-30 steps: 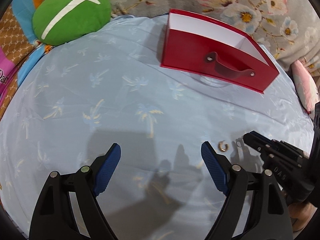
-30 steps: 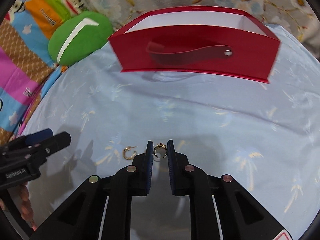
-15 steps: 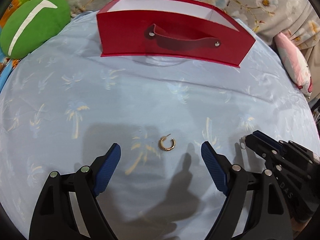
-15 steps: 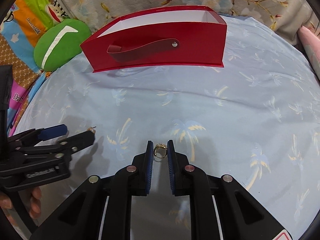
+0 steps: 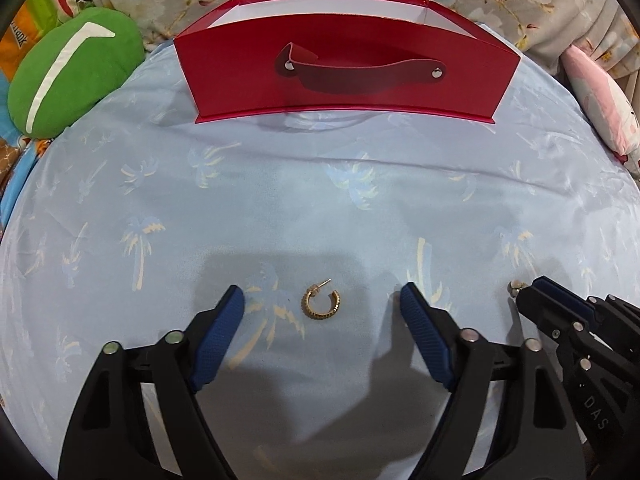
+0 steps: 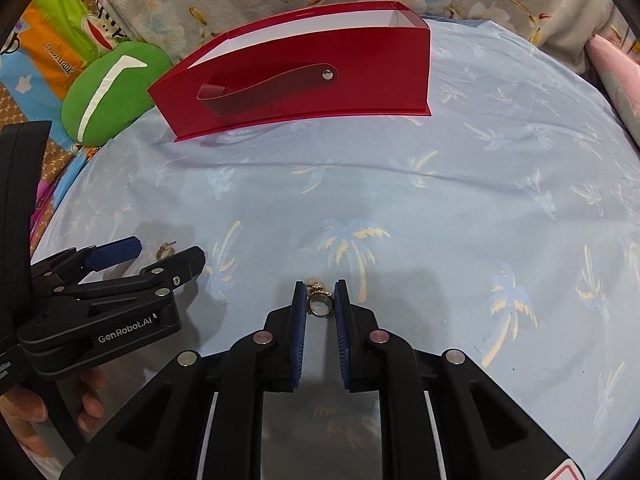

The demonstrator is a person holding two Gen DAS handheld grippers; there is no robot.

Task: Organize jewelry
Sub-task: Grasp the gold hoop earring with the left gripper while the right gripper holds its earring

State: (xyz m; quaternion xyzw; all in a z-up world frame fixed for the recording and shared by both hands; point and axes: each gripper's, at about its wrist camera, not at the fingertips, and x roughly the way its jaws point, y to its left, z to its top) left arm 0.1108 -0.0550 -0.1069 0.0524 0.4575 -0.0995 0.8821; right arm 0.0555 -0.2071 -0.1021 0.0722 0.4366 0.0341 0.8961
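so far, nothing seen inside red box (image 5: 344, 80), maybe. right gripper (image 6: 320, 300) pinching gold ring (image 6: 319, 305); left gripper (image 5: 320, 308) closing around hoop earring (image 5: 321, 304), not touching yet.

hidden: we cannot see inside the red box (image 5: 348, 76) | cut off: pink pillow (image 5: 600, 116) | too small: ring's (image 6: 320, 304) top, perhaps a stone

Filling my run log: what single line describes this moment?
left gripper: closing around hoop earring, not touching | right gripper: shut on ring | red box: beyond
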